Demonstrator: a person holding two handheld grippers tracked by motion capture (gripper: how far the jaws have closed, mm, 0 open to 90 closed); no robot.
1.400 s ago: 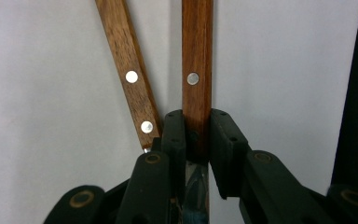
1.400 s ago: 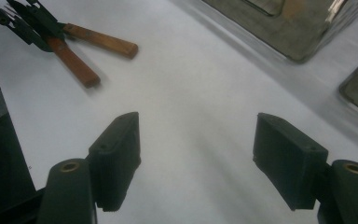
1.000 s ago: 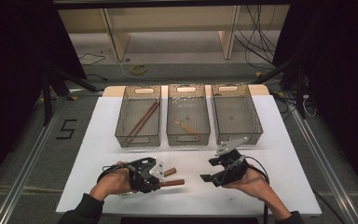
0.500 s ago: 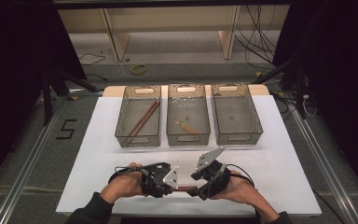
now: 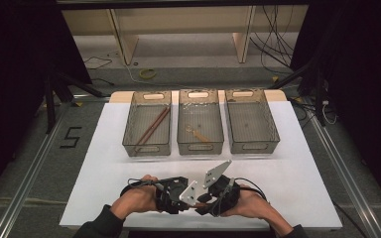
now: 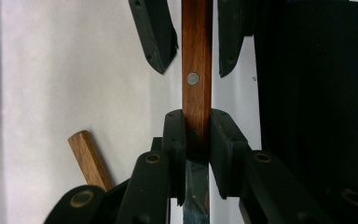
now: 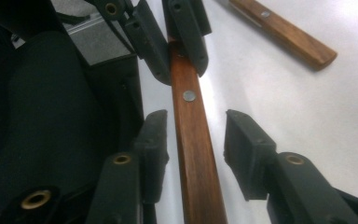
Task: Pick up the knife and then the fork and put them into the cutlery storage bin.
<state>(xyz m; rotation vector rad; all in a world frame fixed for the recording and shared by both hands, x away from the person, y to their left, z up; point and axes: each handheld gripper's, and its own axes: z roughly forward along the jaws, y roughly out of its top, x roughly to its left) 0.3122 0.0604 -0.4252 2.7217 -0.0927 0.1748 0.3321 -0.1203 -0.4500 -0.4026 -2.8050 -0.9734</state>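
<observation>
A knife with a brown wooden handle [image 6: 196, 56] and a round rivet is clamped in my left gripper [image 6: 196, 121], which is shut where the handle meets the metal blade. My right gripper [image 7: 196, 126] faces it from the handle's free end. Its jaws have just been closing with the handle [image 7: 193, 140] between them, and gaps still show on both sides of the wood. In the high view both grippers, left [image 5: 176, 196] and right [image 5: 206, 198], meet near the front edge of the white mat.
A second wooden-handled piece [image 7: 284, 30] lies flat on the mat beside the grippers. Three clear bins stand at the back: the left bin [image 5: 147, 148] holds long wooden sticks, the middle bin [image 5: 200, 147] a small item, the right bin [image 5: 252, 147] nothing visible.
The two hands have come together at the front of the mat. The right gripper moved left onto the handle held by the left gripper, and its jaws narrowed around it.
</observation>
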